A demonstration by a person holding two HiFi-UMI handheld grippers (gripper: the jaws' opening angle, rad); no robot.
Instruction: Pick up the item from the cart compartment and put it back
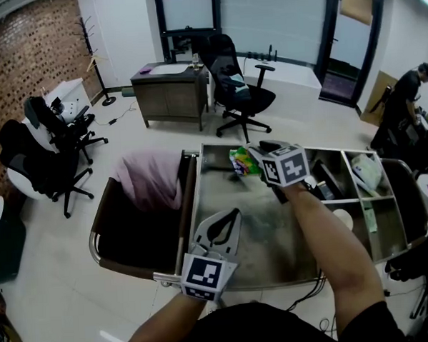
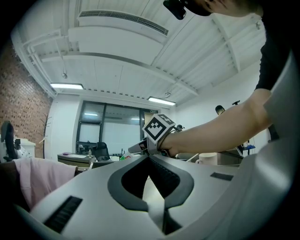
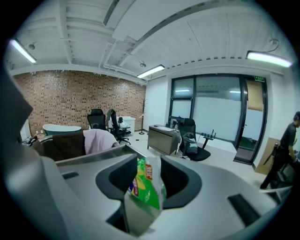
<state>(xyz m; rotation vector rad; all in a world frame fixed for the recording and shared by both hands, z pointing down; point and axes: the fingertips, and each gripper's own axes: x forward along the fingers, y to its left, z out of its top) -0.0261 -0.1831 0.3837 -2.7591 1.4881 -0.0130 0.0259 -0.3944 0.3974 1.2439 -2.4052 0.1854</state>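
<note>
A green snack bag sits upright between the jaws of my right gripper, over the far end of the cart's big middle tray. The jaws stand wide on either side of the bag and do not visibly press on it. My left gripper rests at the cart's near left edge with its tips together and nothing between them. In the left gripper view I see the right gripper's marker cube and forearm ahead.
A pink cloth lies in the cart's dark left bin. The right-hand compartments hold a white cup, a pale bag and dark items. Office chairs and a desk stand beyond; a person is far right.
</note>
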